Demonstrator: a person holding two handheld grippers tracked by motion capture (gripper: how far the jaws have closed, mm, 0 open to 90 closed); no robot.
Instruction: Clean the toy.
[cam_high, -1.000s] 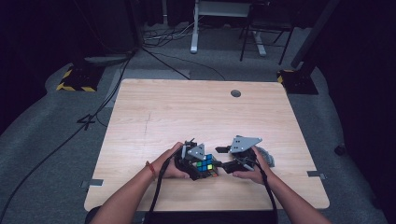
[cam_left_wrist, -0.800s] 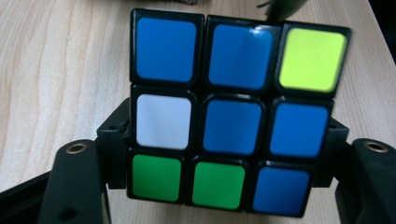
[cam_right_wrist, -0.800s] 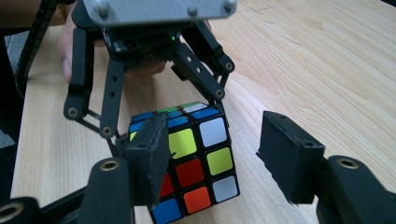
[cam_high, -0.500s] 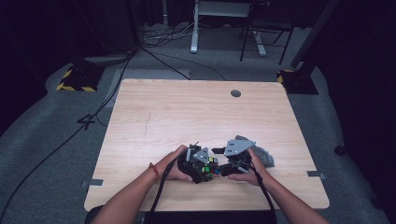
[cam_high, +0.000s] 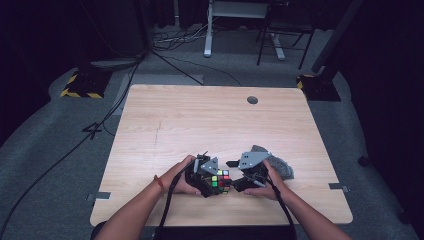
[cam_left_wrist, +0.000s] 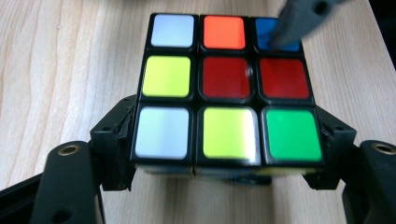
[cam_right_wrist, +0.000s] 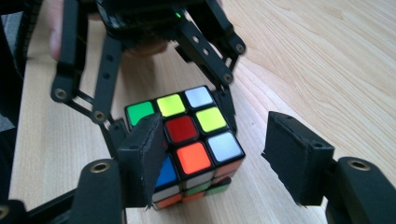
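A scrambled Rubik's cube (cam_high: 220, 181) (cam_left_wrist: 226, 86) (cam_right_wrist: 191, 135) rests on the wooden table (cam_high: 200, 120) near its front edge. My left gripper (cam_high: 217, 184) (cam_left_wrist: 227, 149) (cam_right_wrist: 173, 121) has the cube's near row between its pads, which lie against both sides. Its jaws have just been opening. My right gripper (cam_high: 233, 175) (cam_right_wrist: 215, 140) faces the cube from the right. Its jaws have just been opening too. One of its pads (cam_right_wrist: 142, 158) sits at the cube's blue corner, and the other stands well off the cube. That pad's tip shows blurred over the blue sticker in the left gripper view.
A crumpled grey thing (cam_high: 280, 167) lies on the table just behind the right hand. A round cable hole (cam_high: 252, 100) sits near the table's far edge. Cables and furniture legs are on the floor beyond.
The right gripper has edged a little left toward the cube. The cube and the left gripper stay where they were.
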